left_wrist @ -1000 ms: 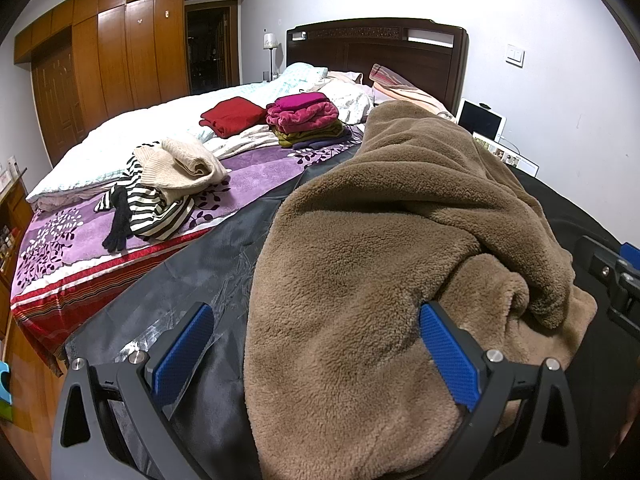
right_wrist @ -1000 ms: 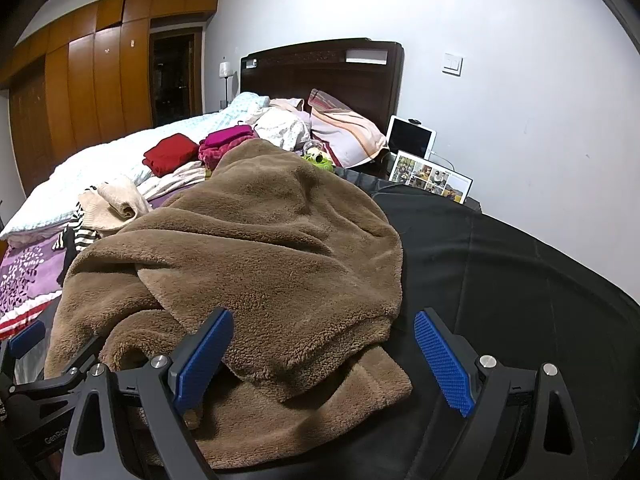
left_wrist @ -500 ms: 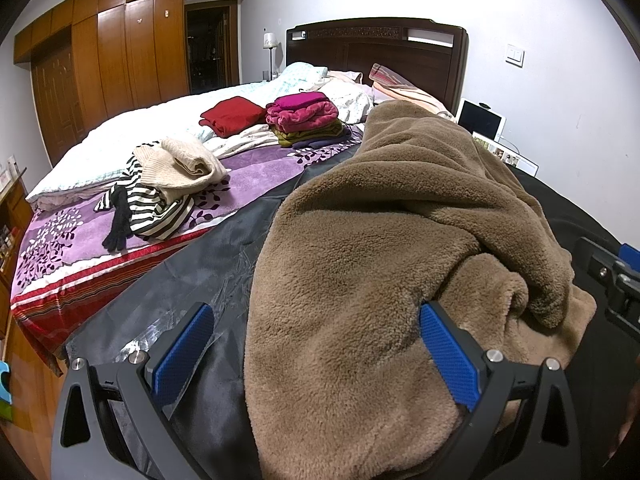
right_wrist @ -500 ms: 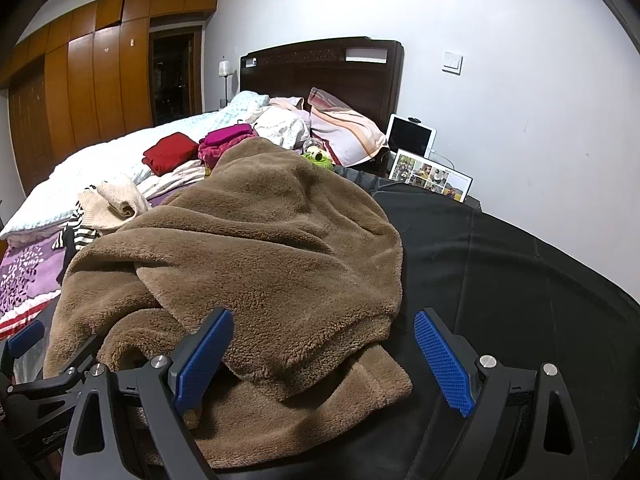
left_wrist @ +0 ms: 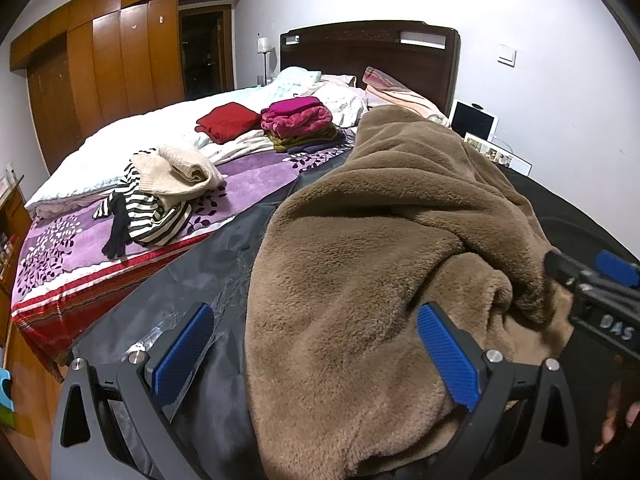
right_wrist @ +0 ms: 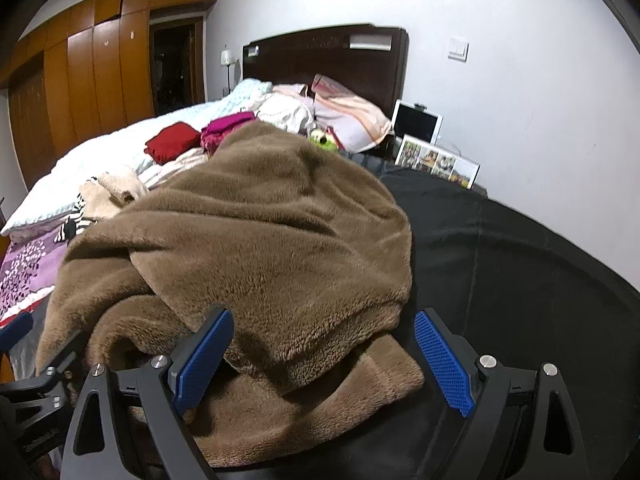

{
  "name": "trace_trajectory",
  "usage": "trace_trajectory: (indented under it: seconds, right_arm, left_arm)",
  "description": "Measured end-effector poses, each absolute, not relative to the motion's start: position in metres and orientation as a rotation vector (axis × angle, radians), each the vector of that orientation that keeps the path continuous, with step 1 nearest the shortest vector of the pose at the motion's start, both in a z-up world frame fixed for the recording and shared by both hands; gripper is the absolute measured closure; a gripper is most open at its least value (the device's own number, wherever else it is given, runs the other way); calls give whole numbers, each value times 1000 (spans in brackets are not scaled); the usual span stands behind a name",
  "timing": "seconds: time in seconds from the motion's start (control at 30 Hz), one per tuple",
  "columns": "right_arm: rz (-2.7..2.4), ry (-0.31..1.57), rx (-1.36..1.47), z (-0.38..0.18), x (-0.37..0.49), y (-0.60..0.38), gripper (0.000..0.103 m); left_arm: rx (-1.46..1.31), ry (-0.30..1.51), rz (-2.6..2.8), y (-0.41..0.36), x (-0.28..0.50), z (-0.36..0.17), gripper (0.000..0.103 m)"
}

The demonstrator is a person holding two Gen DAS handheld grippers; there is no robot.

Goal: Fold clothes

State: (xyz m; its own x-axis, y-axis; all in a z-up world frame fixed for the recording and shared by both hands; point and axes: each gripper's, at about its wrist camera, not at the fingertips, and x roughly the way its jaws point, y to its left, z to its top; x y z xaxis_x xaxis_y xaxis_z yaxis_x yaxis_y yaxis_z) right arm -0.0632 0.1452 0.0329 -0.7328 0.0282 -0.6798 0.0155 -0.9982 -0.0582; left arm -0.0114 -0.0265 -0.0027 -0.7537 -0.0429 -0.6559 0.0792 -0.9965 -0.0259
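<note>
On the black sheet covering the near side of the bed lies the crumpled brown fleece garment. Left gripper and right gripper both gape wide over its near edge, apparently not touching it.

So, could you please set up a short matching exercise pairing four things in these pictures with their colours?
Things:
1. fleece garment
2. folded sweater
3. work sheet
4. tool pads

Colours:
a. black
b. blue
c. brown
d. red

Pairs: 1-c, 2-d, 3-a, 4-b
</note>
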Motion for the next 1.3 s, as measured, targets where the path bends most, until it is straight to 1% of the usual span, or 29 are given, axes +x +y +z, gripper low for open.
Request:
trace_trajectory:
  seconds: [0.4, 1.3]
  right_arm:
    - [2926, -129, -1141, 33, -58, 135, 9]
    - [2920, -139, -1118, 35, -56, 134, 9]
  left_arm:
    - [1081, 84, -2897, -27, -10, -1, 1]
    - [1095, 78, -2897, -23, -10, -4, 1]
